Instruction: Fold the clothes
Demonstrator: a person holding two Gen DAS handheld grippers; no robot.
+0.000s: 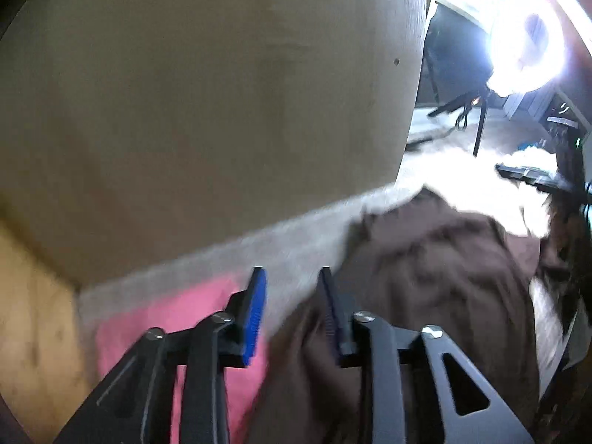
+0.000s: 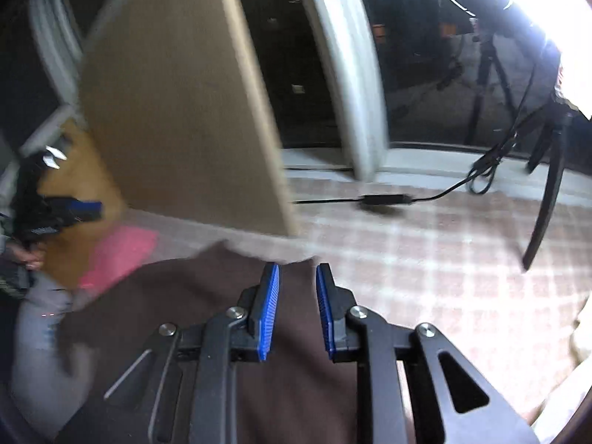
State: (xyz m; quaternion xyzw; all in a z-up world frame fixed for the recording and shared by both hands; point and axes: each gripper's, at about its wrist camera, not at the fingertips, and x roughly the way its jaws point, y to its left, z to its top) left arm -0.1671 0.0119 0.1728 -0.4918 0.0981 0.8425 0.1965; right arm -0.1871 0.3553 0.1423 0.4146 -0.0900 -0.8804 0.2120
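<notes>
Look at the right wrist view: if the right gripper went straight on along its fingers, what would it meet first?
Probably the brown garment: the right gripper has open jaws with the cloth behind the gap. Just past the garment's edge lies checked carpet; depth is unclear.

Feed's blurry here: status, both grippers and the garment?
Left gripper open, nothing held. Right gripper open over the brown garment. Pink cloth alongside, board behind.
</notes>
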